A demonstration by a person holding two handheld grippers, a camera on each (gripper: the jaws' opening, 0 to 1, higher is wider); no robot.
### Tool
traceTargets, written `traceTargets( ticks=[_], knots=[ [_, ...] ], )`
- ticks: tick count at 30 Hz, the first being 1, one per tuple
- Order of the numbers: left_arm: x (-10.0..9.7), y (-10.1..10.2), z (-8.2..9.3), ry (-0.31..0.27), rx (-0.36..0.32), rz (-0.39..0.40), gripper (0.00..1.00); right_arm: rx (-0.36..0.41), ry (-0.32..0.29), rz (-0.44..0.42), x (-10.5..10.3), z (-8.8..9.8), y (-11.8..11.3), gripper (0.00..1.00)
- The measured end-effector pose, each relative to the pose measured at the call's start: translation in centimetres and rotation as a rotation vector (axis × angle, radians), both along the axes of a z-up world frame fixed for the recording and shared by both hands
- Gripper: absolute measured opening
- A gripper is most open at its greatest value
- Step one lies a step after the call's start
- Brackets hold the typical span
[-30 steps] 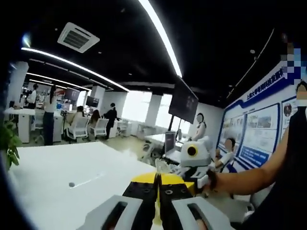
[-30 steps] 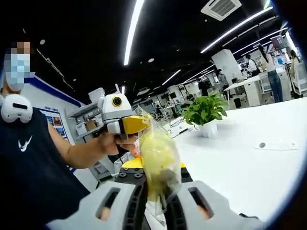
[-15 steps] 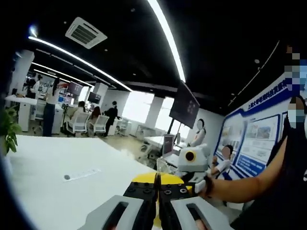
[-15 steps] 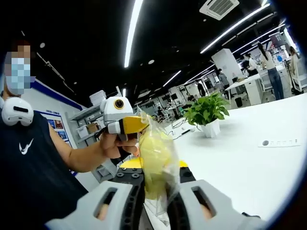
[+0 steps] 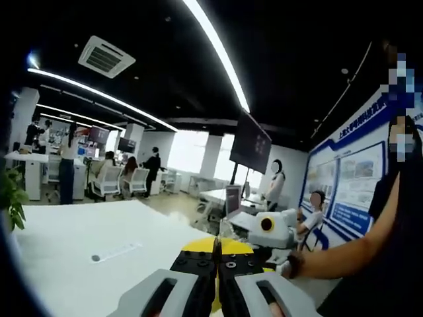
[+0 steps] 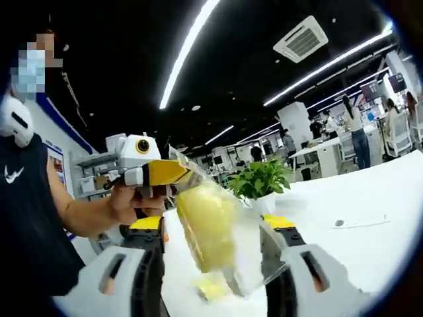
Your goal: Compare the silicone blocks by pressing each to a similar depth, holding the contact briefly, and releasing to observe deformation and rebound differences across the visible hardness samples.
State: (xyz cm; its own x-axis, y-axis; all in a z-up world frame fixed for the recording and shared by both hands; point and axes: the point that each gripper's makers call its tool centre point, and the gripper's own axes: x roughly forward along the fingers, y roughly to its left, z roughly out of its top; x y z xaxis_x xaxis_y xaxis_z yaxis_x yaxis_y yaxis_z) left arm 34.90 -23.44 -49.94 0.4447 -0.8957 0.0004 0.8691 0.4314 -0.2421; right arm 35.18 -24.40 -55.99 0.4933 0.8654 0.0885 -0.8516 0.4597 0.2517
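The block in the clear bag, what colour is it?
Pale yellow; the block shows best in the right gripper view.

The wall poster [image 5: 353, 181] carries blue lettering, seemingly Chinese, too small and blurred to read.

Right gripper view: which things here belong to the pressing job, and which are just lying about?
Job:
yellow silicone block in a clear plastic bag
left gripper pinching the bag's top
right gripper, open around it

Lying about:
potted green plant
white table
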Motion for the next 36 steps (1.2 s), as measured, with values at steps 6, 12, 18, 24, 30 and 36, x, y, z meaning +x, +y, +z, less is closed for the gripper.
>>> traceTargets(
  ticks=[6,12,18,24,30,36],
  knots=[
    [0.2,0.1,-0.5,0.023,-0.011,-0.001,0.0,-0.101,-0.011,-0.116,0.3,-2.3,-1.6,0.96],
    [0.2,-0.4,-1.3,0.039,-0.004,-0.005,0.0,-0.151,-0.032,-0.182,0.3,-2.7,-3.5,0.96],
    [0.3,-0.8,-2.4,0.063,-0.02,0.001,0.0,-0.191,-0.046,-0.244,-0.1,-3.5,-5.7,0.96],
    [0.6,-0.9,-4.1,0.062,-0.02,0.035,0.0,-0.192,-0.01,-0.316,-0.3,-6.0,-7.4,0.96],
    [0.6,-1.4,-6.2,0.107,-0.01,0.002,0.0,-0.196,0.025,-0.371,0.0,-7.6,-8.8,0.96],
    [1.2,-1.4,-8.6,0.153,-0.03,0.018,0.0,-0.163,0.086,-0.487,-0.2,-10.0,-10.6,0.96]
  ],
)
